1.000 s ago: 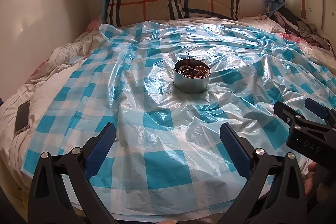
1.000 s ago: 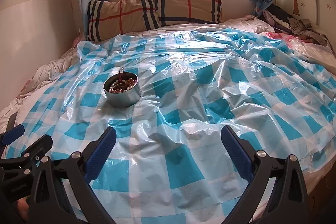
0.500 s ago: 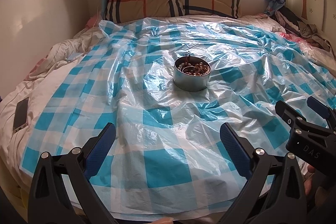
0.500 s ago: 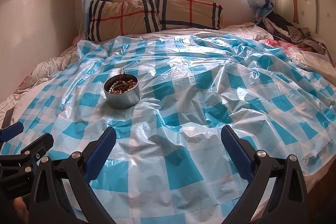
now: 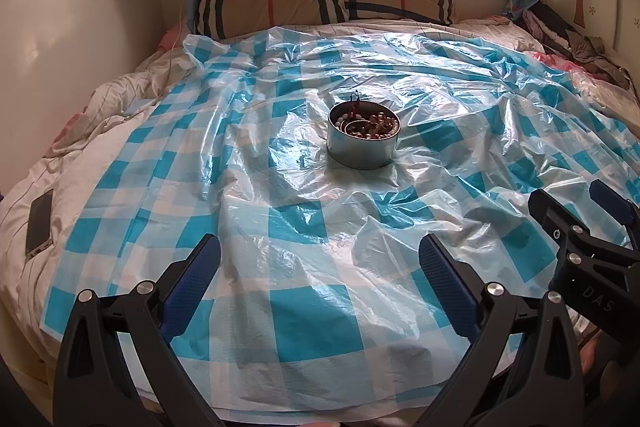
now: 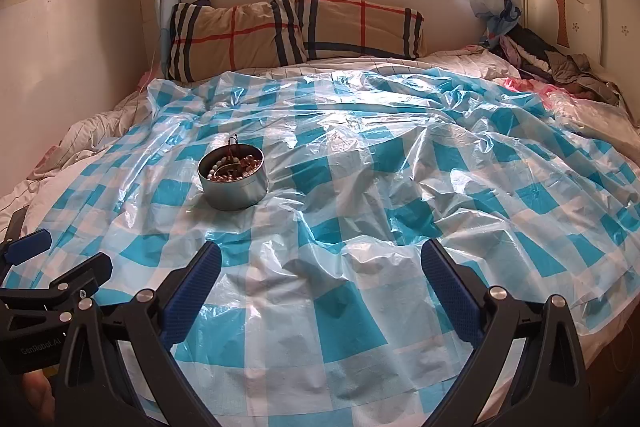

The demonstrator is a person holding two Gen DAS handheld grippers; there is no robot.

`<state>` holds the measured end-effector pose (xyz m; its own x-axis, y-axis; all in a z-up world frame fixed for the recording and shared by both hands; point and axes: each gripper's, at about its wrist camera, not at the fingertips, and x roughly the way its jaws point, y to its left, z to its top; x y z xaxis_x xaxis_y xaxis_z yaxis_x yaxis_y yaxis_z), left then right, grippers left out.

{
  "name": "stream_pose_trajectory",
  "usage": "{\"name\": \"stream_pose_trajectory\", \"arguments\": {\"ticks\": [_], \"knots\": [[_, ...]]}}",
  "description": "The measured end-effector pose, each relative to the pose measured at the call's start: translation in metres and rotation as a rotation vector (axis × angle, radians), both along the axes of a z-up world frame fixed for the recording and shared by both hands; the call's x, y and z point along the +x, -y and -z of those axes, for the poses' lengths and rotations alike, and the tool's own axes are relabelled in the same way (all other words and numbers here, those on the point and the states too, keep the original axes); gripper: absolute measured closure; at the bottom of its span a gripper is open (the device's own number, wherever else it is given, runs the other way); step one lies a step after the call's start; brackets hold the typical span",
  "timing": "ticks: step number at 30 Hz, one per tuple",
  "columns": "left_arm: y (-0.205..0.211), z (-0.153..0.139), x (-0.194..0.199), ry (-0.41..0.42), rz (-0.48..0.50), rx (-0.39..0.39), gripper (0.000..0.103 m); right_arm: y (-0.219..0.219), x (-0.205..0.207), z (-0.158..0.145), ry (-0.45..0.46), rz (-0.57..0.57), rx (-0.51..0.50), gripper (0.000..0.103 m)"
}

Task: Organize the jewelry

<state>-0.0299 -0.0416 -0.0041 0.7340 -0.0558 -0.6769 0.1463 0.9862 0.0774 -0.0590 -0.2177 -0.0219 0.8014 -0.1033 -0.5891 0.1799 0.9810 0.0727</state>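
In the last second we have only tilted up and drawn back slightly, so our left gripper (image 5: 320,267) and right gripper (image 6: 320,267) are wide apart and empty, well short of the tin (image 5: 363,135) of beaded jewelry (image 5: 370,125).

Black left gripper (image 5: 319,267), blue pads (image 5: 194,277), silver screws.

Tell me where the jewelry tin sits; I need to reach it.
The round metal tin sits on the blue checked plastic sheet mid-bed, centred in the left wrist view, left of centre in the right.
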Motion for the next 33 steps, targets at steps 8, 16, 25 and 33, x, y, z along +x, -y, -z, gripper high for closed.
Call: {"name": "stream_pose_trajectory", "arguments": {"ticks": [8, 16, 25, 33], "knots": [[0.002, 0.0, 0.0, 0.001, 0.003, 0.003, 0.008, 0.0, 0.0, 0.001, 0.0, -0.001, 0.001, 0.007], [-0.006, -0.002, -0.003, 0.046, -0.014, -0.046, 0.007, -0.001, 0.0, 0.001, -0.001, -0.001, -0.002, 0.007], [0.007, 0.007, -0.001, 0.029, -0.02, 0.079, 0.008, -0.002, 0.0, 0.001, -0.001, 0.0, -0.001, 0.007], [0.004, 0.012, -0.009, 0.043, -0.072, 0.089, 0.008, 0.002, -0.001, 0.002, -0.013, 0.003, -0.004, 0.007]]}}
